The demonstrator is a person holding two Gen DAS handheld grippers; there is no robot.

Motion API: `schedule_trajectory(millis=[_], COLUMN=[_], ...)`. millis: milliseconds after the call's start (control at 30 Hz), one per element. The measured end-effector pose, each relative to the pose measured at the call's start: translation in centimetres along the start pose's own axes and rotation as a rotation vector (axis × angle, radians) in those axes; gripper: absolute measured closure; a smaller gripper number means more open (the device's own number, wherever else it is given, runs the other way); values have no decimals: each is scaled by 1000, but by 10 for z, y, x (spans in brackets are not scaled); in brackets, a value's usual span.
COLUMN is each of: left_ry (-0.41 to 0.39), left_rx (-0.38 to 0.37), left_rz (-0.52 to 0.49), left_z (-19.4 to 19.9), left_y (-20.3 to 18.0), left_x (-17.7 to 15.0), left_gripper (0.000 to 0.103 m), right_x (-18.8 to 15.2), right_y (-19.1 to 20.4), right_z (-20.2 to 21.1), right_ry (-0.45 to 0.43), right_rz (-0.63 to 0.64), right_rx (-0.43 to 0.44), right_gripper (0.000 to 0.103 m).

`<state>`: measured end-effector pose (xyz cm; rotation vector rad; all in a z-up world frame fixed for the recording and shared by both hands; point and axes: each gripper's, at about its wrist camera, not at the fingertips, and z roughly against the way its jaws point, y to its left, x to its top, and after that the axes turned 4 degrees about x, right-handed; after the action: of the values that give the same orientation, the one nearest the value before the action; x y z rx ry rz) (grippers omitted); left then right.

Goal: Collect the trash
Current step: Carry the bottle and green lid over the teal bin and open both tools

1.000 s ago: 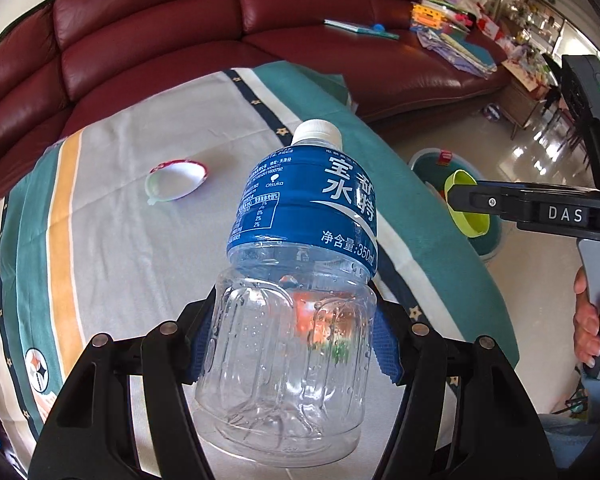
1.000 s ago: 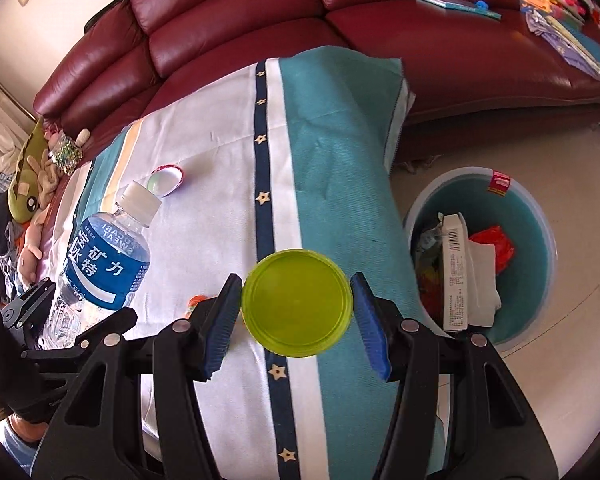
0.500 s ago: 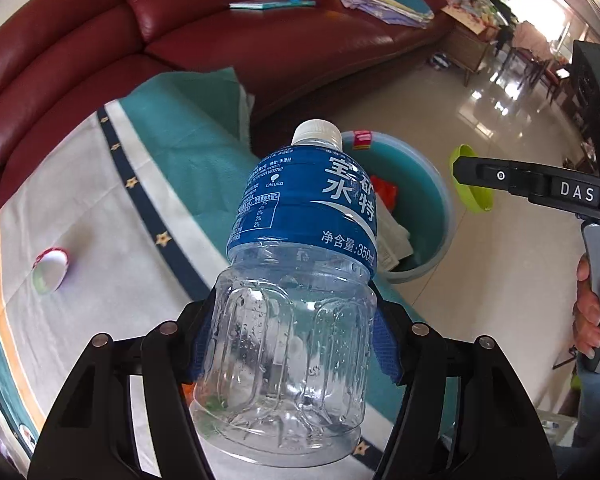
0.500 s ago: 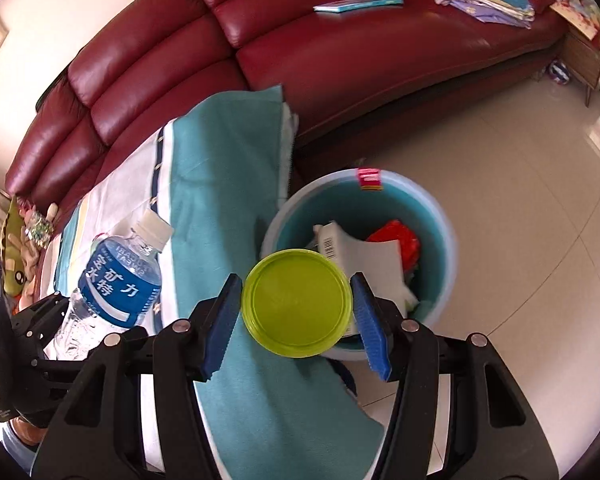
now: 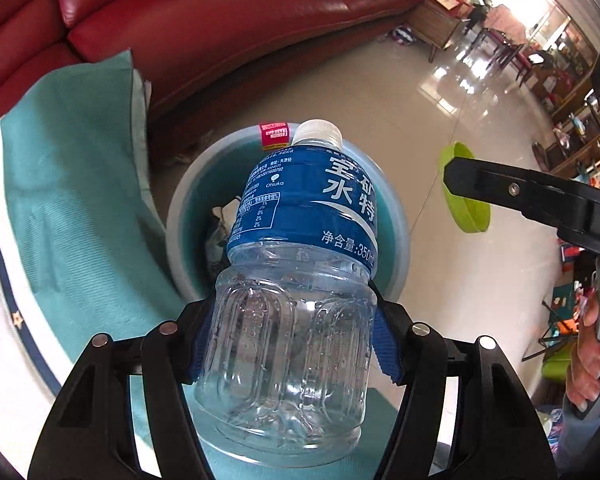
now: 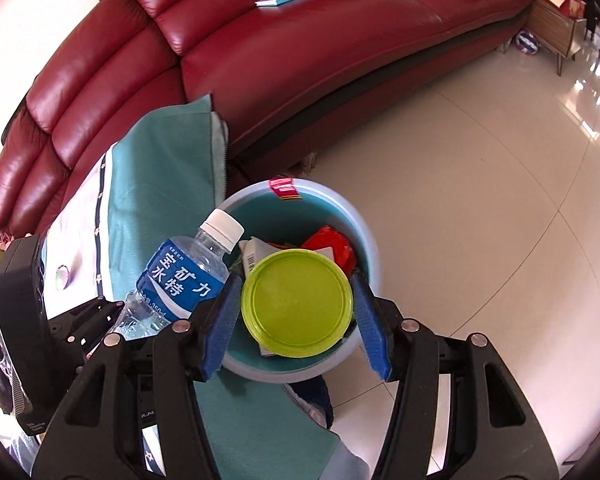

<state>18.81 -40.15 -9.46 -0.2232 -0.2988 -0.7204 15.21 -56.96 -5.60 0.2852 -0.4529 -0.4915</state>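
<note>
My left gripper [image 5: 294, 348] is shut on a clear plastic bottle [image 5: 300, 264] with a blue label and a white cap, held over the near rim of a teal waste bin [image 5: 188, 208]. My right gripper [image 6: 296, 316] is shut on a lime-green round lid [image 6: 297, 303], directly above the same bin [image 6: 356, 224], which holds a carton, white paper and a red wrapper. In the right wrist view the bottle [image 6: 180, 276] leans in from the left, its cap at the bin's edge. The left wrist view shows the green lid [image 5: 466, 200] to the right of the bin.
A table under a teal and white cloth [image 6: 152, 184] stands left of the bin. A dark red leather sofa [image 6: 280, 56] with books and folded clothes runs behind. Shiny tile floor [image 6: 480, 208] spreads to the right. A person's hand [image 5: 592, 344] grips the right handle.
Both grippers have swung from over the table to the bin, each still holding its item. The bin now sits under the lid and behind the bottle.
</note>
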Motion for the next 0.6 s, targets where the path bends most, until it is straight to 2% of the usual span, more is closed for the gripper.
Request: schedule_trajectory(millis=[67, 167, 500, 533, 600], left_ry=[5, -4, -4, 0, -1], left_rx=[5, 23, 18, 18, 23], left_rz=[-4, -4, 39, 43, 50], left_z=[-7, -9, -1, 0, 2], left_y=[0, 0, 21, 23, 26], left_x=[5, 5, -9, -12, -15], left_gripper=[35, 26, 23, 22, 11], right_x=[2, 5, 8, 8, 7], right_y=[-3, -5, 4, 7, 13], right_z=[-3, -10, -28, -29, -33], right_ry=[10, 19, 51, 55, 65], right_rz=[-5, -8, 2, 7, 14], right_rx=[-8, -12, -10, -10, -8], right_gripper=[50, 50, 50, 50, 49])
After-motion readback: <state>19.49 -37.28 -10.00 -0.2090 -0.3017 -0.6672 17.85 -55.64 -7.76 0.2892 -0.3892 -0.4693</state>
